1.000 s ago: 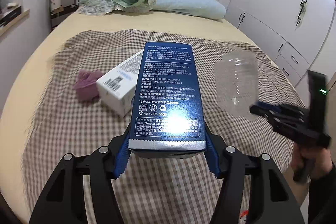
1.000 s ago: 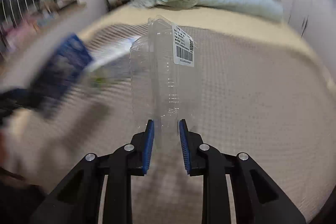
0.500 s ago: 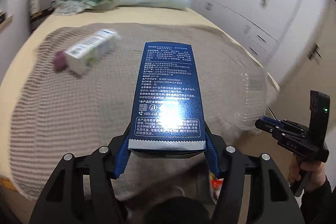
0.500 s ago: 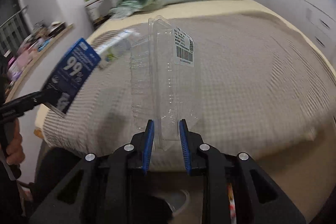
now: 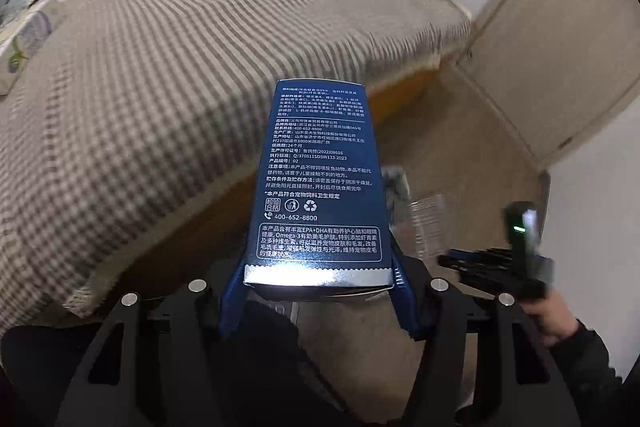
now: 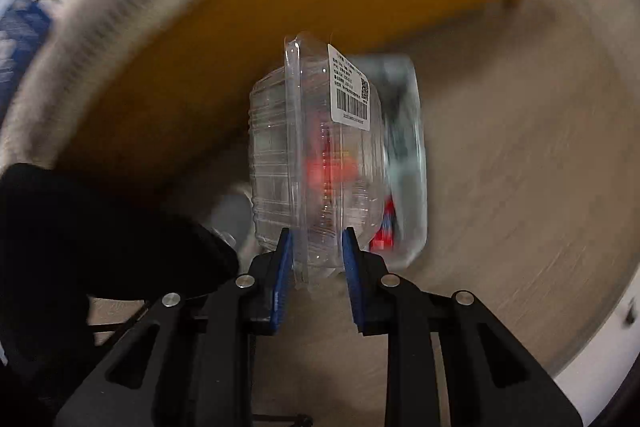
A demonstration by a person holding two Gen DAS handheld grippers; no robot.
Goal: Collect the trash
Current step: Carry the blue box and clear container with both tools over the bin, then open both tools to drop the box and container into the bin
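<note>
Beyond the near edge of the bed (image 5: 168,75), over the floor, your left gripper (image 5: 318,291) is clenched on the blue carton (image 5: 320,183) by its lower end only. Your right gripper (image 6: 316,263) pinches the clear clamshell box (image 6: 316,155) at its thin hinged rim, above a blurred bin (image 6: 404,163) on the floor. That rim grip looks weak: a quick swing could let the box slip or pop open. The carton may pivot between the pads. Releasing early could drop either beside the bin.
</note>
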